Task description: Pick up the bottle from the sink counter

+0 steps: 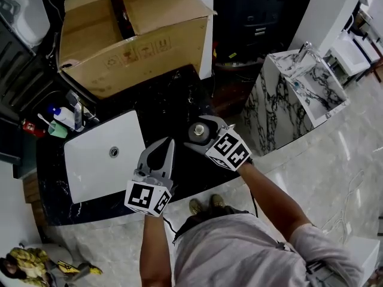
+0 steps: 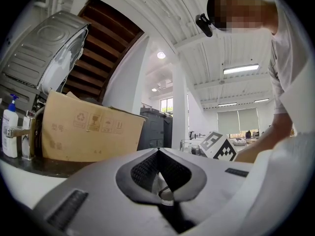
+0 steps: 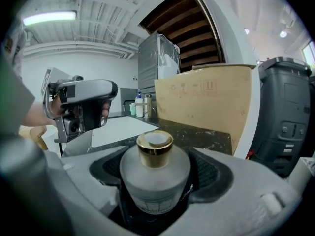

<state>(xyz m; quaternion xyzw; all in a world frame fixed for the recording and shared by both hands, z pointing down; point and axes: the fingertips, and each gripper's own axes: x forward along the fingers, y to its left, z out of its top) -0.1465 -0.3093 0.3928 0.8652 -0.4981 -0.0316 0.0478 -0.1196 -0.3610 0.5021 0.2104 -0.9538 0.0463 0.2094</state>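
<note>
A squat frosted-glass bottle (image 3: 155, 173) with a gold cap stands upright on the black sink counter (image 1: 173, 100). In the head view the bottle (image 1: 198, 131) shows only as a round cap from above. My right gripper (image 1: 200, 134) reaches around it, jaws spread wide, one pad on each side of the bottle and not visibly pressing on it. In the right gripper view the right gripper (image 3: 157, 157) frames the bottle's body. My left gripper (image 1: 170, 142) hovers over the counter's front, to the left of the bottle, jaws shut on nothing; the left gripper (image 2: 158, 150) shows its tips meeting.
A white sink basin (image 1: 96, 160) lies in the counter's left half. A big open cardboard box (image 1: 131, 40) stands at the back. Toiletries and a pump bottle (image 1: 63, 118) crowd the far left corner. A marble washstand (image 1: 299, 82) stands on the floor to the right.
</note>
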